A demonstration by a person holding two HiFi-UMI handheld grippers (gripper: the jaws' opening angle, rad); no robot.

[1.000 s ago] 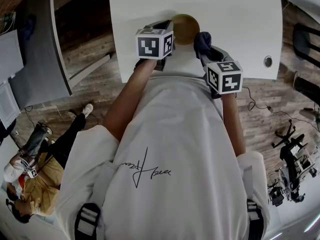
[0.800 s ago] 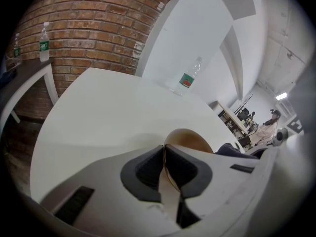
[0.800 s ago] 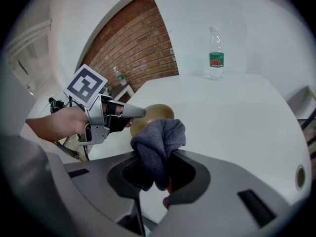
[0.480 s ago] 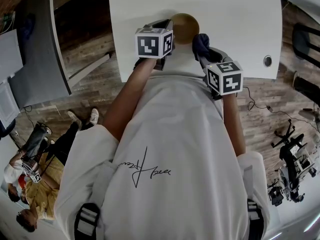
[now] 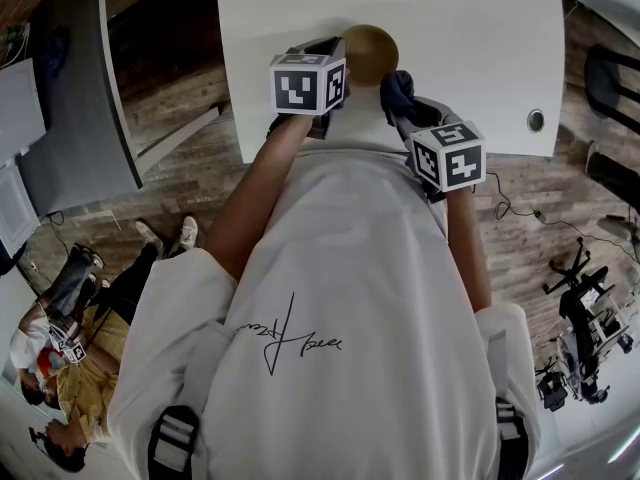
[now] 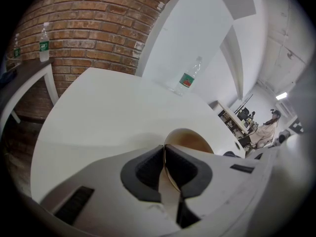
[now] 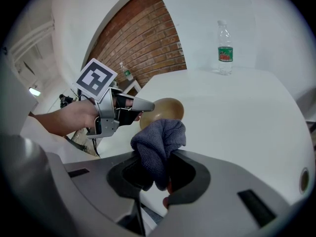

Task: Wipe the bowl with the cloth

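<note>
A tan bowl is held over the near edge of the white table. My left gripper is shut on the bowl's rim, which runs between the two dark pads in the left gripper view. My right gripper is shut on a bunched dark blue cloth, close to the right of the bowl. In the head view the cloth sits just right of and below the bowl, near it; contact cannot be told.
A water bottle stands at the far side of the table. A round cable hole is near the table's right front corner. A grey desk lies to the left, and people sit on the floor at lower left.
The right gripper with the cloth has shifted slightly left toward the bowl. The left gripper and bowl have stayed nearly still.
</note>
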